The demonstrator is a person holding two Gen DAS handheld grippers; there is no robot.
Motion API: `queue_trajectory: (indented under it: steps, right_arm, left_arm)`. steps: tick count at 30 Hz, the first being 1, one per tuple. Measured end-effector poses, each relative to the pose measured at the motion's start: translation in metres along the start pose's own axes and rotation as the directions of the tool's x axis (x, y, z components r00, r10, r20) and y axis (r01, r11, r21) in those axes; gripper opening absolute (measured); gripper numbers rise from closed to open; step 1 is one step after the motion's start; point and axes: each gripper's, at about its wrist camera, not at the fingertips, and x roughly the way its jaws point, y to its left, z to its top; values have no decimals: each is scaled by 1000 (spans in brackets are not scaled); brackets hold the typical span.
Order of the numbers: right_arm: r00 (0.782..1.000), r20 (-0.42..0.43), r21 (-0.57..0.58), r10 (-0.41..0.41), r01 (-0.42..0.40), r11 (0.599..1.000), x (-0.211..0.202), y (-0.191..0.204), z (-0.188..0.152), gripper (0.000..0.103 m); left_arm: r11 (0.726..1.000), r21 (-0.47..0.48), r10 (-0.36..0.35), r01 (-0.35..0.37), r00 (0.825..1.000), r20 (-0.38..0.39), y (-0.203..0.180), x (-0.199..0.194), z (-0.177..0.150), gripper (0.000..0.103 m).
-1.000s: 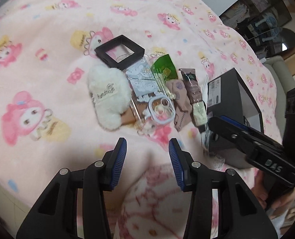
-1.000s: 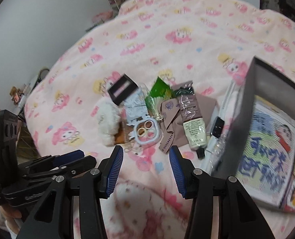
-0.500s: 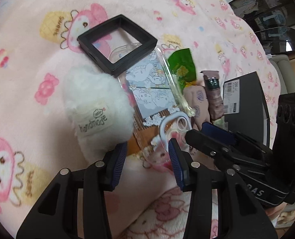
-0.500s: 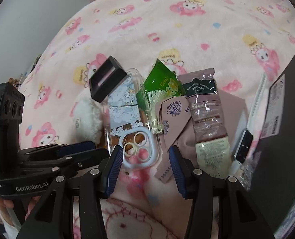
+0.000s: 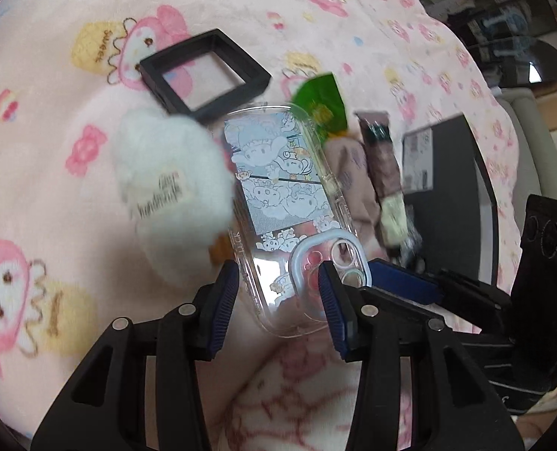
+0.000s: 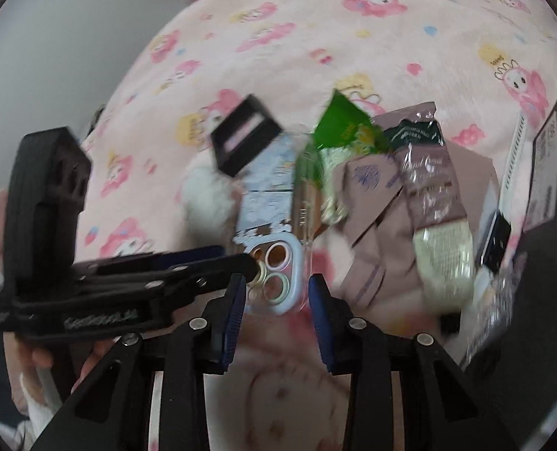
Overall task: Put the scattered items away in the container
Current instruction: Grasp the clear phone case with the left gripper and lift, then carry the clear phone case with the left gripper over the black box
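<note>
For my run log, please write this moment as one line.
target: phone case | left gripper: open, at case | right gripper: closing, case's camera end between jaws

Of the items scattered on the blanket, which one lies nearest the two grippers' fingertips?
The clear phone case with cartoon prints: its camera-ring end sits right at both fingertip pairs, while the white plush, black square frame and green packet lie farther back.
</note>
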Motion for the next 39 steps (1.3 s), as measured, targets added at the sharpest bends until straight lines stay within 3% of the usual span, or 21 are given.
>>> queue_trajectory:
  steps: [4, 9, 12, 16, 20, 28, 33, 39]
  right_arm:
    - [1000, -5, 35, 7, -7, 999, 0, -6, -5, 32]
    - [1000, -26, 86, -16, 18, 996, 19, -22, 8, 32]
    - [998, -63, 93, 32, -26, 995, 36, -26, 13, 32]
    - [999, -23, 80, 42, -40, 996, 21, -22, 8, 32]
    - [995, 59, 62, 80, -84, 995, -24, -13, -6, 31]
    - [973, 220, 48, 69, -81, 996, -116, -11, -38, 31]
    - [958, 287, 70, 20, -42, 997, -154, -23, -59, 31]
    - [937, 343, 113, -58, 20, 993, -200, -70, -80, 31]
  left_arm:
    - [998, -49, 49, -49, 999, 16, 13, 5, 6, 43]
    - [994, -102, 26, -23, 999, 24, 24, 18, 18, 43]
    - [994, -109, -13, 14, 1000, 11, 21, 21, 19, 40]
    - [997, -72, -20, 24, 999, 48, 6, -1, 15, 40]
    - [997, -9, -71, 72, 991, 113, -25, -35, 7, 40]
    - [980, 171, -137, 103, 971, 198, -111, -81, -18, 38]
    - [955, 288, -131, 75, 975, 178, -171, -78, -28, 38]
    - [911, 388, -191, 138, 976, 101, -243, -41, -21, 37]
